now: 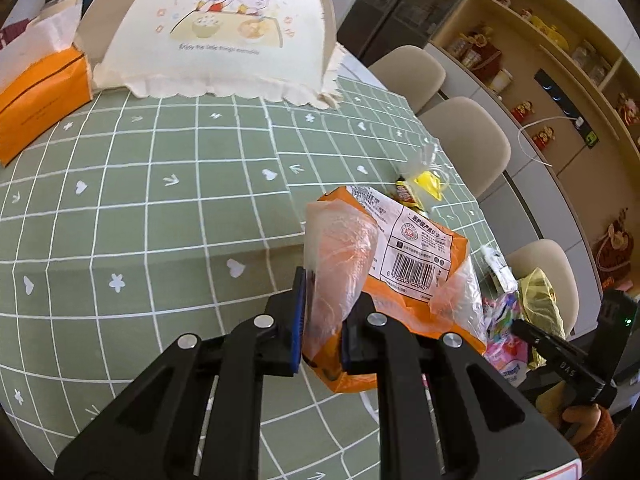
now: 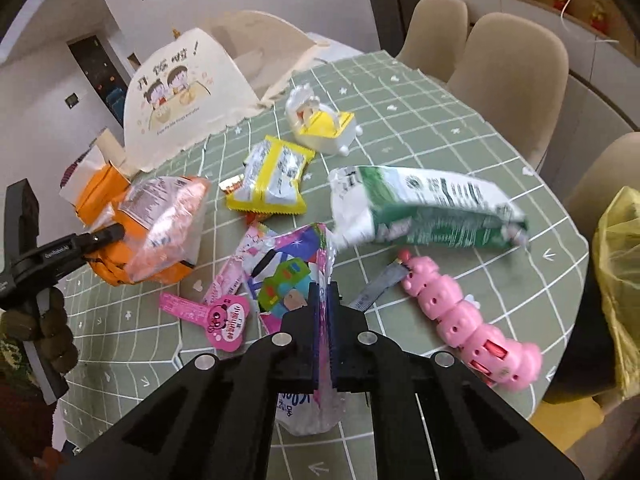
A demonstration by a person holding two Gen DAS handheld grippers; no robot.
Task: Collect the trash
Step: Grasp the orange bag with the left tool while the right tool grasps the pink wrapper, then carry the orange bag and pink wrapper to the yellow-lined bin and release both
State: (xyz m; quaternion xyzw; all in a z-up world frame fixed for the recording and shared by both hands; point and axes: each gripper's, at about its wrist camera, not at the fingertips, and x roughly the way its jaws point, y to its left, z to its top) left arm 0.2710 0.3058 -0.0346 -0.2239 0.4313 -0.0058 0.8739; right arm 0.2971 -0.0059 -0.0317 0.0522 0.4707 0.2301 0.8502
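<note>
The left wrist view is taken from just behind the left gripper (image 1: 320, 320), angled steeply down and close over the green checked tablecloth (image 1: 140, 208), facing the cream food cover (image 1: 216, 28) at the far edge, with beige chairs (image 1: 468, 140) to that cover's right. The right wrist view is taken likewise from behind the right gripper (image 2: 325, 320), angled down, with the same food cover seen farther off at upper left. Shared by both are the cover, the tablecloth, the chairs, and the orange bag (image 1: 420, 248), which lies near the cover's front.
</note>
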